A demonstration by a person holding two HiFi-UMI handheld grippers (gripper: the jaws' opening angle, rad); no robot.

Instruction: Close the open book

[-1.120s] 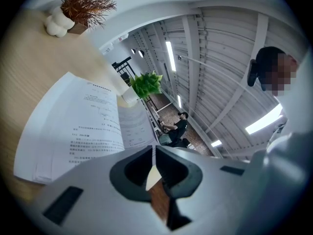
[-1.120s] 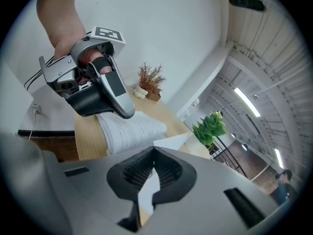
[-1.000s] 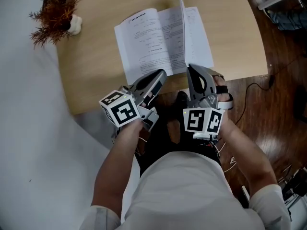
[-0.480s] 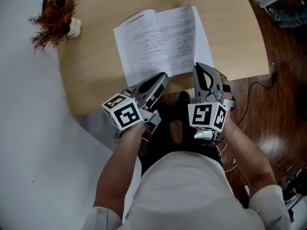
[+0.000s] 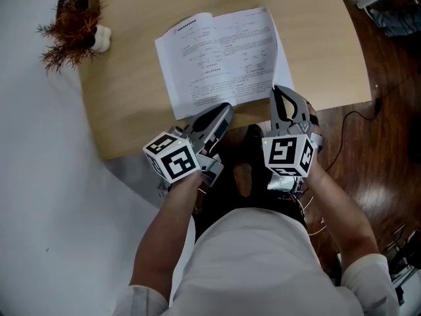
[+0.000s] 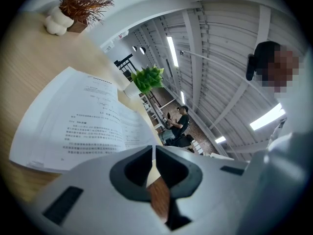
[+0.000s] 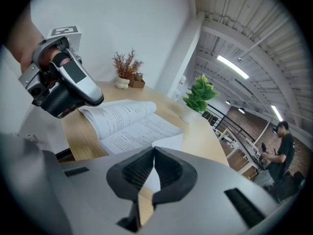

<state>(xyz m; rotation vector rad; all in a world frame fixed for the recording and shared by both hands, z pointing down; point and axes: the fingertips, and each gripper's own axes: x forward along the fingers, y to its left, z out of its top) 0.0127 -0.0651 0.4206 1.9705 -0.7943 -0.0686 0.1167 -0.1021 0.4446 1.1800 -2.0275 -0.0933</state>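
Note:
The open book lies flat on the wooden table, its white printed pages facing up. My left gripper is shut and empty at the book's near edge, left of the spine. My right gripper is also shut and empty, its tips at the book's near right corner. In the left gripper view the shut jaws point over the book. From the right gripper view, the shut jaws face the book, with the left gripper beside it.
A dried brown plant in a small holder stands at the table's far left corner. A green potted plant stands beyond the book. The table's near edge runs just under both grippers. A cable lies on the wooden floor to the right.
A page that stood upright over the book's right half now lies flat. My right gripper has drawn back toward the table's near edge and rolled. The left gripper has hardly moved.

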